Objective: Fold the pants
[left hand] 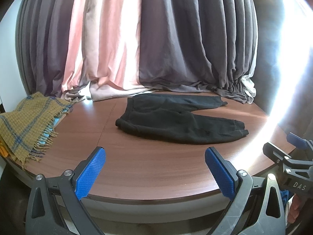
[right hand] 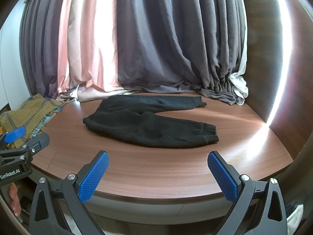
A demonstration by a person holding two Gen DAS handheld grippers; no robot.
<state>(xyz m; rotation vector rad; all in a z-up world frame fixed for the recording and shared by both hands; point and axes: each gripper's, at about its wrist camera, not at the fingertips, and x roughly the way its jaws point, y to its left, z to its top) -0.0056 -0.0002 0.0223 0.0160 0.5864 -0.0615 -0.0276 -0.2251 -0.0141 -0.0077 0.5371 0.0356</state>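
Black pants [left hand: 176, 121] lie flat on the brown wooden table [left hand: 156, 168], waistband to the left and both cuffed legs pointing right, spread apart in a V. They also show in the right wrist view [right hand: 148, 125]. My left gripper [left hand: 155, 154] is open and empty above the table's front edge, short of the pants. My right gripper [right hand: 158, 158] is open and empty, also at the front edge, short of the pants. The right gripper shows at the right edge of the left wrist view [left hand: 289, 150].
A mustard plaid scarf [left hand: 25, 125] with fringe lies at the table's left edge. Grey and pink curtains [left hand: 156, 39] hang behind and pool on the table's back. A dark wooden wall [right hand: 273, 58] stands at the right. Bright glare falls on the table's right side.
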